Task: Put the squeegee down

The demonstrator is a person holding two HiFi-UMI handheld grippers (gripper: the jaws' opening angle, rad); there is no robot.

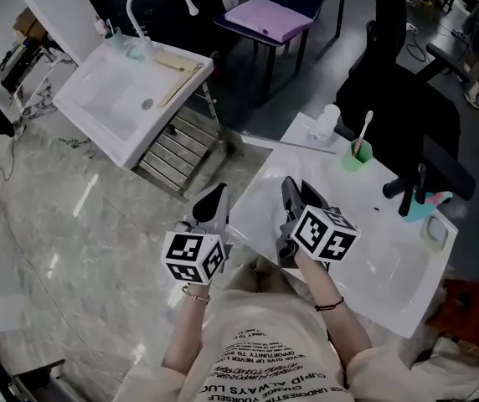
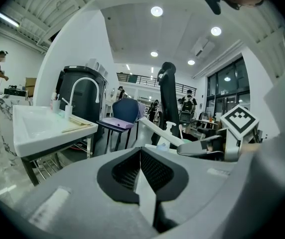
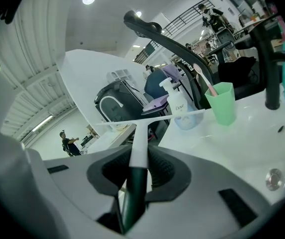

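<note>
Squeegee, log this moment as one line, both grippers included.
right gripper: shut on white-bladed, dark-handled squeegee | left gripper: shut, empty | squeegee: over white washbasin, not released

White ceramic washbasin (image 1: 390, 279): green plastic cup (image 1: 357, 155) and black tap (image 1: 409, 189) along its far edge, white pump bottle (image 1: 327, 124) at the far corner. Second white basin (image 1: 97, 111) with arched white tap (image 1: 131, 13) stands well apart.

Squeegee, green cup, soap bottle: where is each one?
squeegee (image 3: 138, 151): right gripper view, on its white handle.
green cup (image 3: 221, 106): right gripper view, on its side wall.
soap bottle (image 3: 179, 106): right gripper view, on its label.
</note>
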